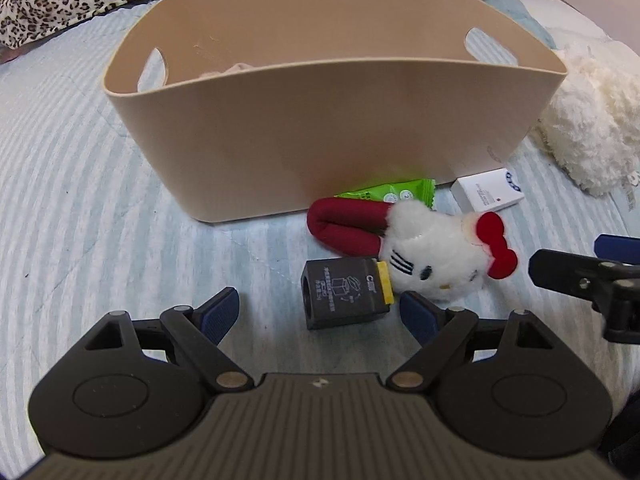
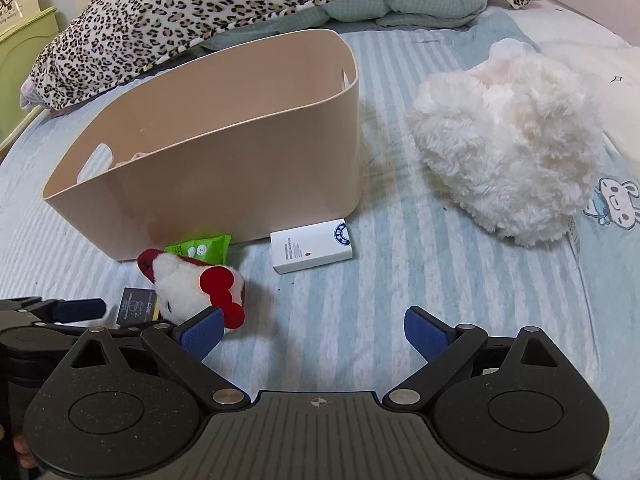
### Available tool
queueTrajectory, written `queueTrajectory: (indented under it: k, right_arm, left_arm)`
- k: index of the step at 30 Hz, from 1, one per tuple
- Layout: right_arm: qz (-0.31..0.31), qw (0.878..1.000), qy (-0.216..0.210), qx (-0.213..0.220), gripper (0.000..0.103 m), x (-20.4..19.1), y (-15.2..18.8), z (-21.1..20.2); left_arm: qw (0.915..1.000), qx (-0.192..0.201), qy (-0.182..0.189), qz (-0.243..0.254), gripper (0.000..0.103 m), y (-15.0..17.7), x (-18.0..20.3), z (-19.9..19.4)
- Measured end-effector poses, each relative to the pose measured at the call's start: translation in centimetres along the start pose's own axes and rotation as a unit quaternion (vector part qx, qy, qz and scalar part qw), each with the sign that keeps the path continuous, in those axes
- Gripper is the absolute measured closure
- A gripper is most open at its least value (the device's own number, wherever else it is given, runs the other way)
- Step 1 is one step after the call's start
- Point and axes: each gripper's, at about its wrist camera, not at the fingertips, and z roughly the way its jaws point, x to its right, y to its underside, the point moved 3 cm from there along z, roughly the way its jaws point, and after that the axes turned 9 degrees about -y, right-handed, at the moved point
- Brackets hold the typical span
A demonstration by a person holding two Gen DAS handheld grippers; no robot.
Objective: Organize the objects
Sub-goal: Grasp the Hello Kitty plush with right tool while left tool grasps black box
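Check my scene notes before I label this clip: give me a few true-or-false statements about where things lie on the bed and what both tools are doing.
1. The dark box lies on the bed between the left tool's open fingers. True.
2. The kitty plush is inside the beige bin. False: it lies on the bed in front of the bin.
3. The right tool grips the white box. False: it is open and empty.
4. A green packet lies against the bin's base. True.

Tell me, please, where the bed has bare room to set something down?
Bare sheet lies left of the beige bin, and between the white box and fluffy white plush. Crowded: the bin's front, around the kitty plush, dark box and green packet.
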Motion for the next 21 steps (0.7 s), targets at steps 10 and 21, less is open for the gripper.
queueTrajectory:
  k: [10, 21]
  right_arm:
    - [0.005, 0.999, -0.032, -0.007, 0.003, -1.5, -0.3, 2.0]
    - [-0.009, 0.998, -0.054, -0.035, 0.003, -4.5, -0.5, 5.5]
  left_arm:
    - [0.9991, 0.007, -0.041, 0.006, 0.015, 0.1, -3.0, 1.5]
    - [0.9986, 0.010, -0.048, -0.019, 0.009, -0.4, -7.4, 2.5]
